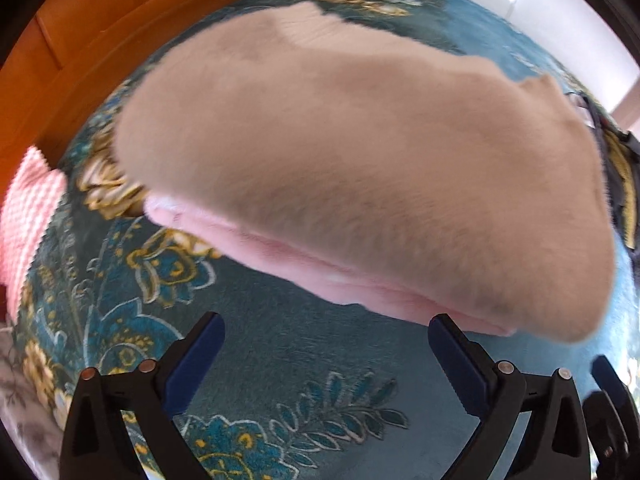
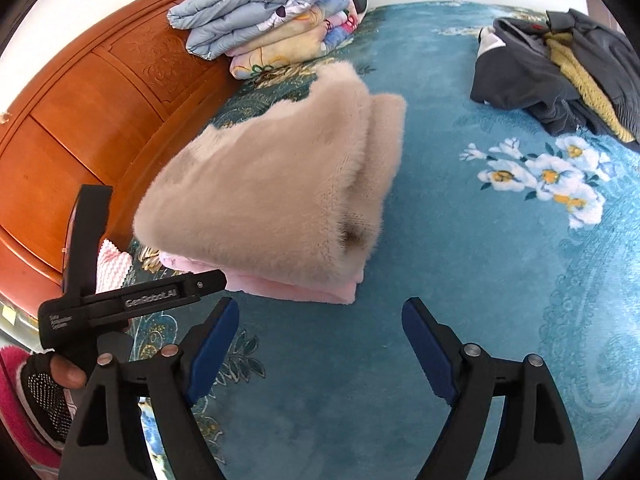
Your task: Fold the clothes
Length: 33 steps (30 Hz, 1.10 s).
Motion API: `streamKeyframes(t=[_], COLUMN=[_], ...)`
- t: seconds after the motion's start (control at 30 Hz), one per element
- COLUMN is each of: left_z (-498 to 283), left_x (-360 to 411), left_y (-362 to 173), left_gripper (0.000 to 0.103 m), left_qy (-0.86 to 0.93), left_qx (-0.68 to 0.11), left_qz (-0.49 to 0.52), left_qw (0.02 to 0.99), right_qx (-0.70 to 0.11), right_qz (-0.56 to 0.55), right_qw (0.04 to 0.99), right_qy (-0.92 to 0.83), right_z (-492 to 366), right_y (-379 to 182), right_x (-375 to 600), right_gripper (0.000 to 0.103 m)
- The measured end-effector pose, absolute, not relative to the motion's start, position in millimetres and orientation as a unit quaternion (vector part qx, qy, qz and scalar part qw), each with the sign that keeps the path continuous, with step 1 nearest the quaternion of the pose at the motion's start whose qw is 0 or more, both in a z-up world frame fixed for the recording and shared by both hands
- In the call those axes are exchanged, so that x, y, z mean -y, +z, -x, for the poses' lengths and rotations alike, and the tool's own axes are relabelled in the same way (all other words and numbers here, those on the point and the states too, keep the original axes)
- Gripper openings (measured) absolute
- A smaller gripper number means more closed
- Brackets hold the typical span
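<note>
Nearest the lens, left tool [image 1: 326, 330] spread wide over the teal floral bedspread [image 1: 280, 360], nothing between its blue pads [image 1: 196, 356], right-hand pad tip just short of the garment's near edge; right tool [image 2: 320, 308] likewise apart and empty above bare bedspread [image 2: 460, 240], a little short of the same bundle; at the right tool's lower left, a hand in a dark mesh glove [image 2: 44, 384] gripping the black body of the left tool (lettering on its side legible only in part), with a bright pink fuzzy sleeve [image 2: 12, 400] at the very edge.

Just beyond both tools, folded beige fleece garment [image 1: 360, 168] lying on the bed, pale pink lining [image 1: 320, 276] showing in layers along its near edge; in the right wrist view, same garment [image 2: 272, 200] seen as a thick folded stack with a second fold along its right side and a small dark spot near its front right corner.

To the left of the garment, pink knitted cloth [image 1: 28, 216] against the carved orange-brown wooden headboard [image 2: 80, 128]; farther back along the headboard, stack of folded quilts [image 2: 272, 20], pale blue on top, floral beneath; far right across the bedspread, well apart from the fleece, loose heap of dark grey and mustard clothes [image 2: 552, 76]; white flower print [image 2: 548, 176] in the weave before that heap.
</note>
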<state>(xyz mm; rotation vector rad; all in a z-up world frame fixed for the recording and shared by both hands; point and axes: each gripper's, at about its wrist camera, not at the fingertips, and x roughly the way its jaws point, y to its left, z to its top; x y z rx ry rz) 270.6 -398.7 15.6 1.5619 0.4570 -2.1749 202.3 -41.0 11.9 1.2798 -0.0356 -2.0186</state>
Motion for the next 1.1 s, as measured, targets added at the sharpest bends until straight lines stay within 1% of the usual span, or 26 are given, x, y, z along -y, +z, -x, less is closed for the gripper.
streamKeyframes(t=[0.2, 0.23, 0.3, 0.6, 0.97, 1.1], left_z=[-275.7, -275.4, -274.3, -260.1, -251.5, -252.3], left_x=[399.9, 399.5, 398.2, 399.4, 400.6, 400.7], left_y=[20.6, 20.5, 19.0, 13.3, 1.5, -1.0], left_gripper=[0.103, 0.103, 0.103, 0.103, 0.103, 0.103], left_qy=[-0.795, -0.794, -0.791, -0.781, -0.776, -0.785], left_qx=[-0.178, -0.177, -0.176, -0.185, -0.181, -0.16], left_qz=[-0.529, -0.53, -0.535, -0.547, -0.557, -0.549], left_qw=[0.239, 0.24, 0.238, 0.238, 0.233, 0.238], right_qx=[-0.001, -0.004, -0.008, -0.012, -0.045, -0.052], right_qz=[-0.477, -0.474, -0.469, -0.451, -0.433, -0.43], right_qw=[0.363, 0.364, 0.366, 0.375, 0.382, 0.383], right_qy=[-0.801, -0.802, -0.804, -0.81, -0.815, -0.816], right_z=[-209.8, -211.0, -212.7, -216.1, -225.5, -226.8], right_y=[11.1, 11.2, 12.0, 14.4, 9.6, 7.1], right_x=[36.4, 36.3, 36.7, 35.9, 44.8, 47.1], right_gripper=[0.085, 0.089, 0.103, 0.103, 0.103, 0.103])
